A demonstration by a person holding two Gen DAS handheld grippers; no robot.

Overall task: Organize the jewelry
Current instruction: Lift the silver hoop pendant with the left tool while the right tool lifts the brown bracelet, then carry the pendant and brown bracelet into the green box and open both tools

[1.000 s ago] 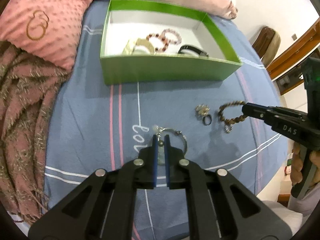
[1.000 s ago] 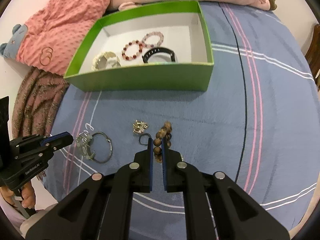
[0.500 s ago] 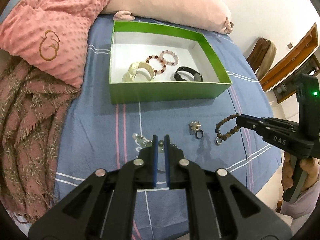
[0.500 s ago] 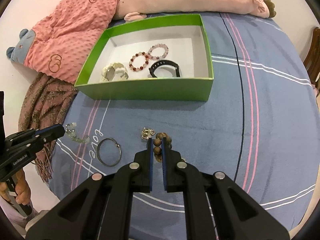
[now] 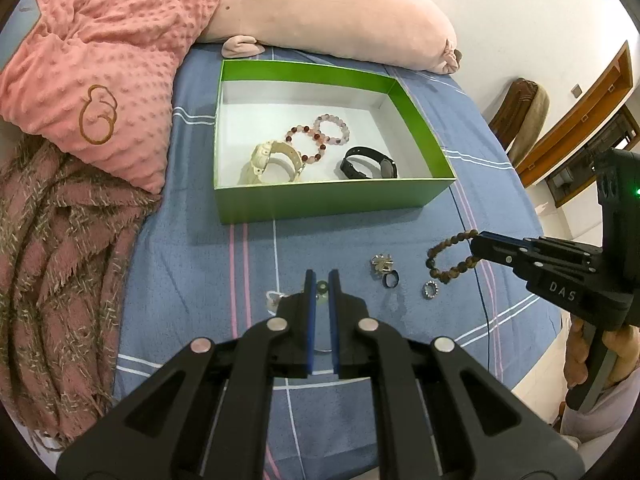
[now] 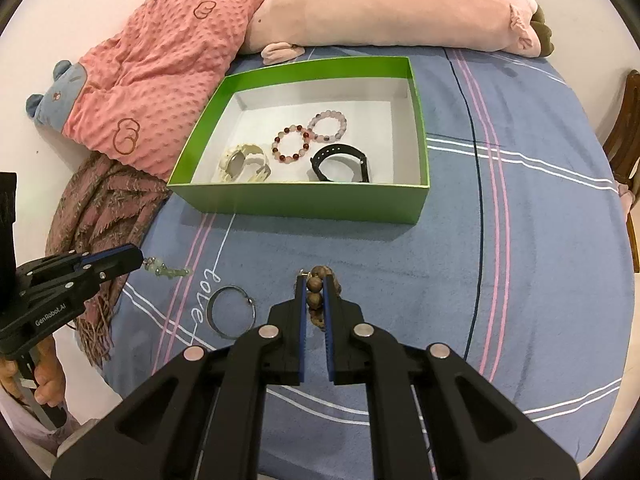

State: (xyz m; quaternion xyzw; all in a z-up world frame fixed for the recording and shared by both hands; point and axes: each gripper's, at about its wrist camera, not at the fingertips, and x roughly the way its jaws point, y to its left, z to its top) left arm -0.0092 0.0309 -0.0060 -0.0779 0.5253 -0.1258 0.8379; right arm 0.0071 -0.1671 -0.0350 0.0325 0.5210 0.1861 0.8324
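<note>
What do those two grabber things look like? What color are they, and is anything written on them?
Both are black plastic with two flat fingers lined in blue pads and round silver bolts at the joints. The left gripper reads "GenRobot.AI" in white along its side. The right gripper reads "DAS" and has a small green light on its body.

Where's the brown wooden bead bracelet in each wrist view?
Left wrist view: the brown wooden bead bracelet hangs at mid-right, pinched by the right gripper that enters from the right edge.
Right wrist view: same bracelet at lower centre, between that gripper's blue fingers.
Shared landmark: the green cardboard box, beyond the bracelet in both.
</note>
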